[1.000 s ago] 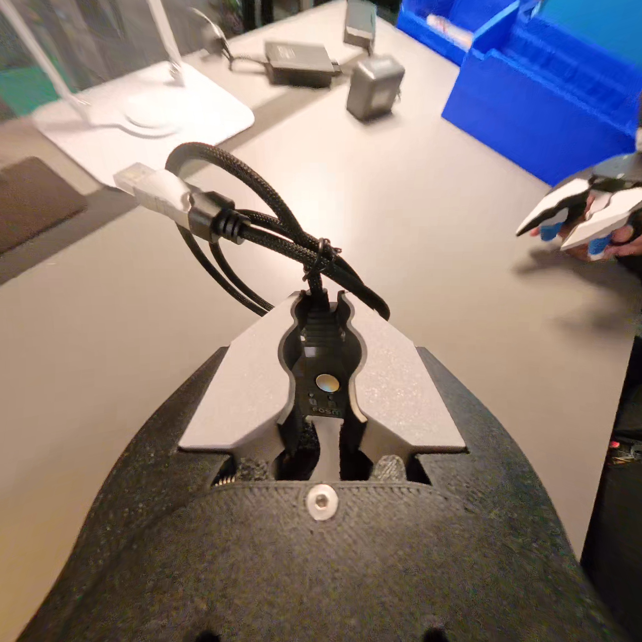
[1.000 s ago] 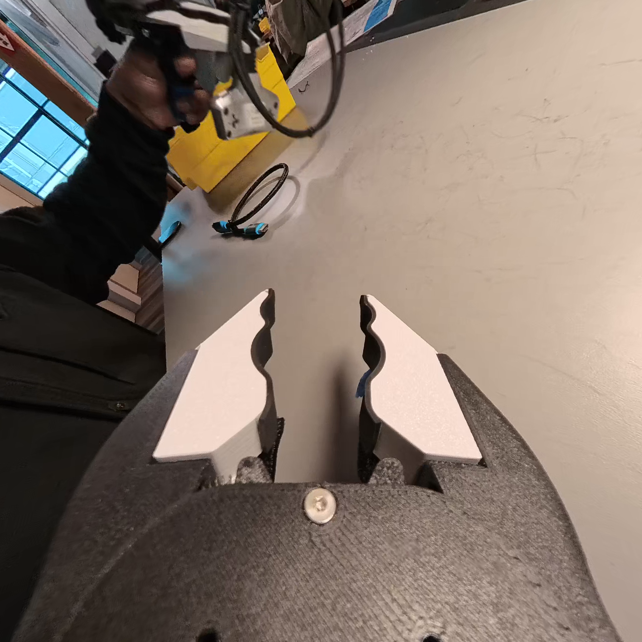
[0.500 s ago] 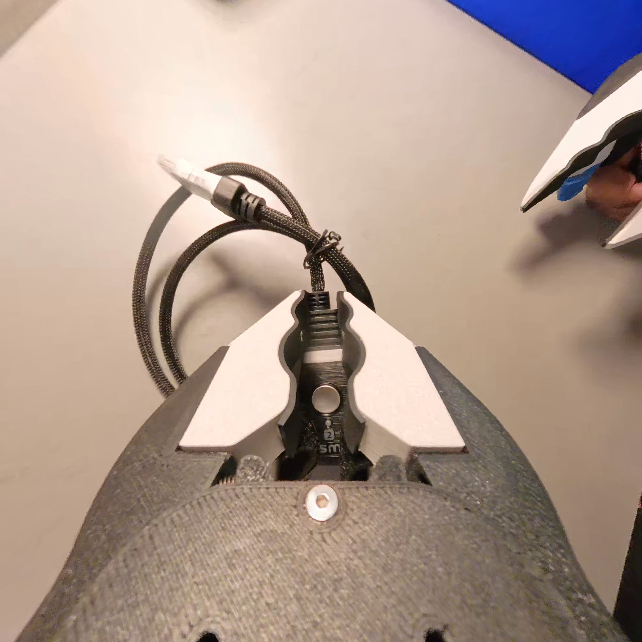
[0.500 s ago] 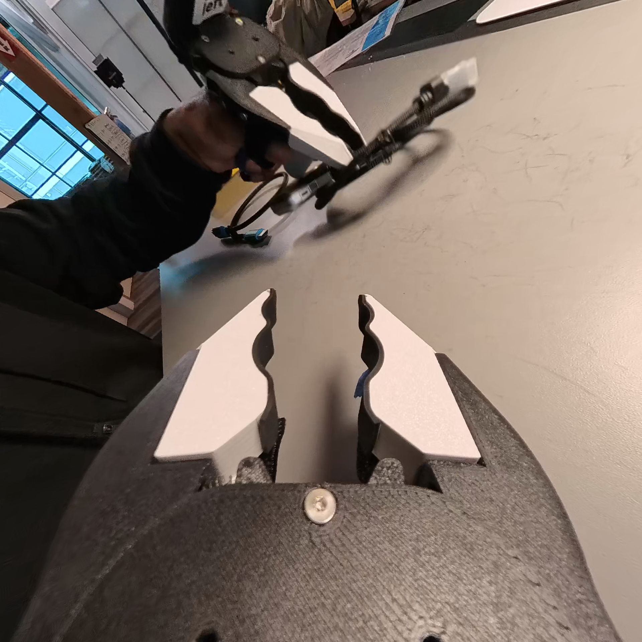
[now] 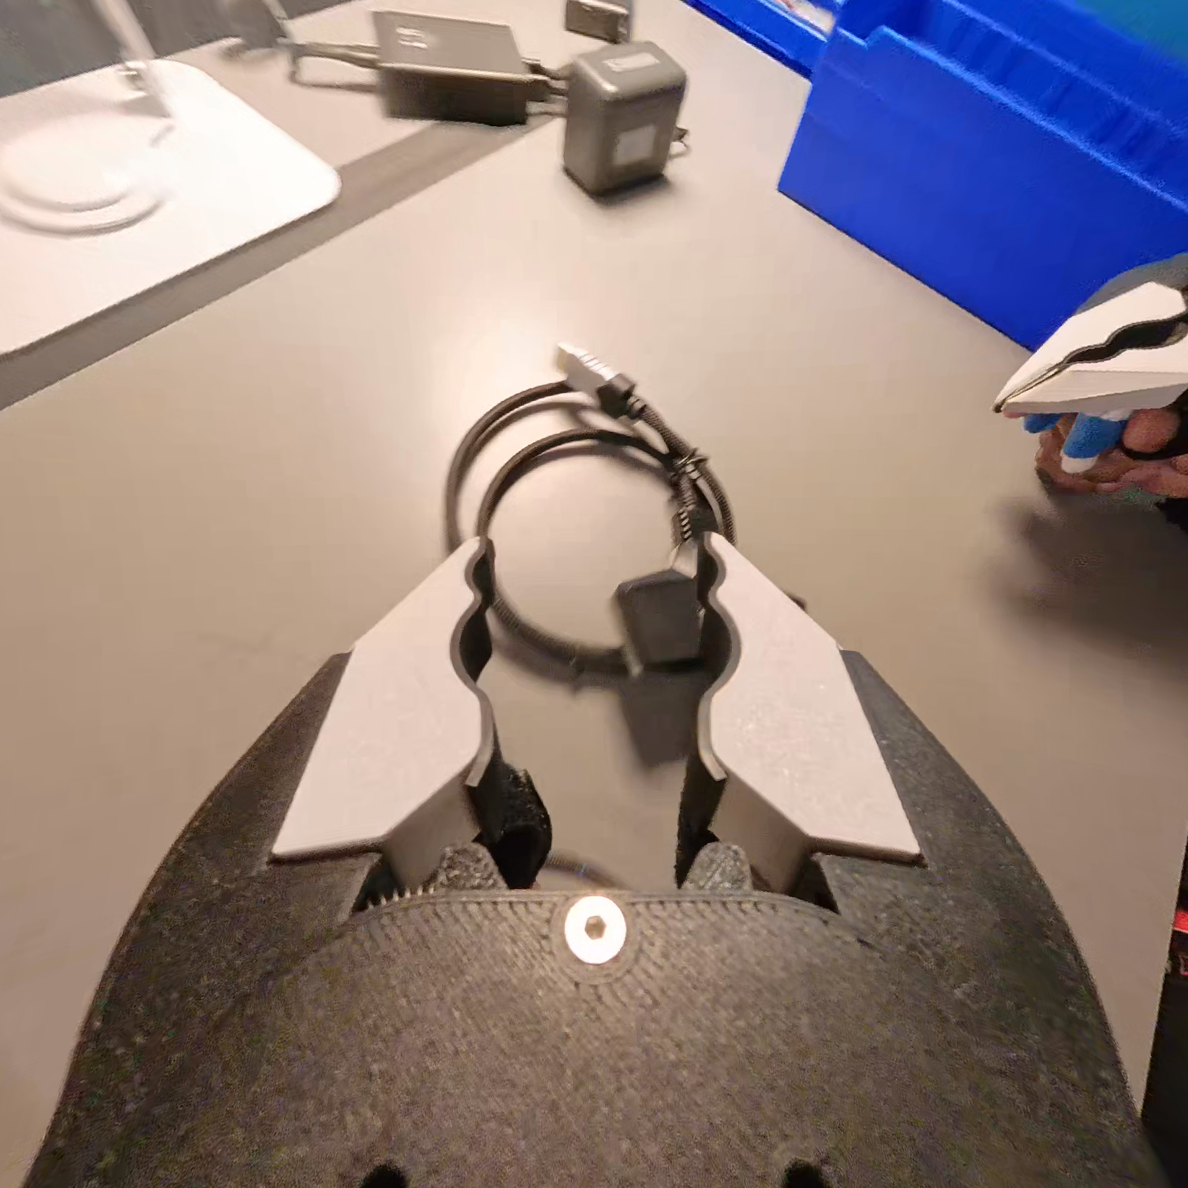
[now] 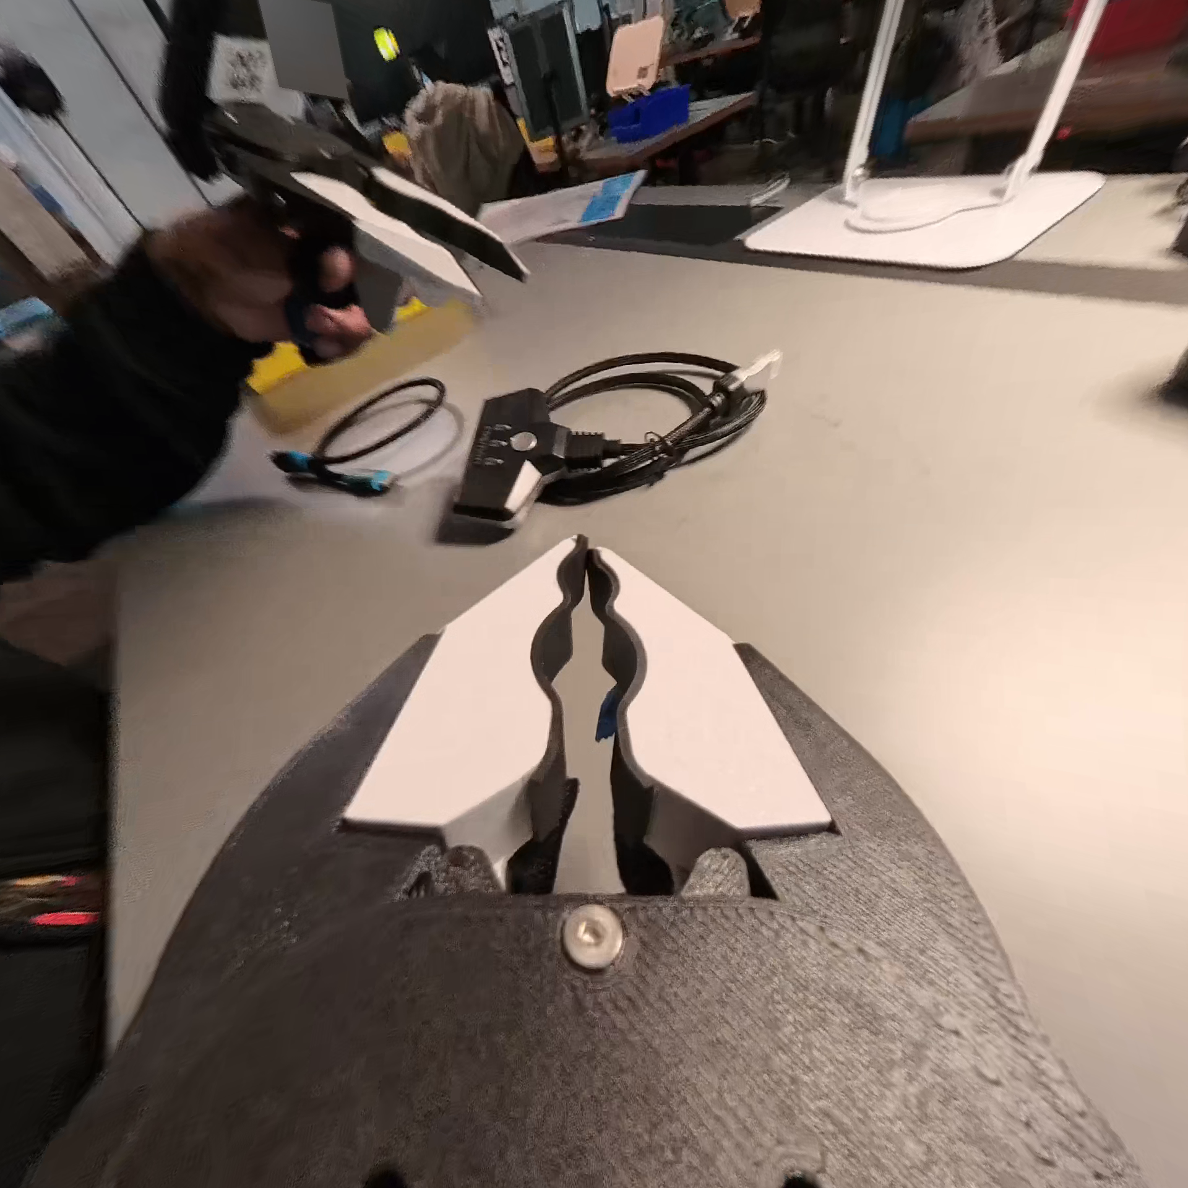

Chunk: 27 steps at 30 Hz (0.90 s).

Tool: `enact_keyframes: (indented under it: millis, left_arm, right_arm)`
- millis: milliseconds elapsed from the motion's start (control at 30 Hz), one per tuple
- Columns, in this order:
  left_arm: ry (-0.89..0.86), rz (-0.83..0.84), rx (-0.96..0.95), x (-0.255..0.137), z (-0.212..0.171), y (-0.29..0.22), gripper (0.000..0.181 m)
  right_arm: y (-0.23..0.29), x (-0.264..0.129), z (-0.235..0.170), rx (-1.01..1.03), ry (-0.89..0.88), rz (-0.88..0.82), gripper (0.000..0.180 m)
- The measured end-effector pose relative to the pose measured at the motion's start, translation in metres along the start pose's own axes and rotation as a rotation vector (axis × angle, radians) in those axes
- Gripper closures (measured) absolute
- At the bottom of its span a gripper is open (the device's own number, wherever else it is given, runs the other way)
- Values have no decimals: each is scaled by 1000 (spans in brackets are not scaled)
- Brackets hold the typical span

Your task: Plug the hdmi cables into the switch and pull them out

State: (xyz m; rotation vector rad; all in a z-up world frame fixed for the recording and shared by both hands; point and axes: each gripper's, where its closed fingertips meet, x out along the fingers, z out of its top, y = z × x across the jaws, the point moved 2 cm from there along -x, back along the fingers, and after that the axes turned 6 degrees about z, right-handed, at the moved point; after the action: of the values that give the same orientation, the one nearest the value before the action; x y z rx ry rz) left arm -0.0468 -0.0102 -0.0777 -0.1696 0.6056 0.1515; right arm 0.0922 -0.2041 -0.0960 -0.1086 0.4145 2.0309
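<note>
Your left gripper (image 5: 594, 566) is spread wide and holds nothing; the switch (image 6: 508, 450) lies on the table (image 6: 900, 578) mid-frame, its coiled black cable (image 6: 668, 411) attached. Your right gripper (image 6: 584, 556) is pinched closed, empty, lower centre.

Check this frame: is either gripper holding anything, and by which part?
Nothing is held. The left gripper is open above the switch on the table; the right gripper is shut and empty.

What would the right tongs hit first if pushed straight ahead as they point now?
Most likely the black HDMI switch, lying on the grey table just beyond and slightly left of the shut right tongs. Depth is unclear; they could touch the table short of it.
</note>
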Motion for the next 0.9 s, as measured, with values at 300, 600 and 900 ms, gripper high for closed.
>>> enact_keyframes:
  millis: [300,600,900]
  left_arm:
    - [-115,381,-117,-164,-44,95,112]
    - [104,796,-407,-328,-133,222,110]
    - [445,495,-644,-262,-230,246,106]
  right_arm:
    - [-3,53,30,-178,126,19,176]
    - [-42,67,3,-91,186,11,173]
    - [-48,56,1,-43,179,21,171]
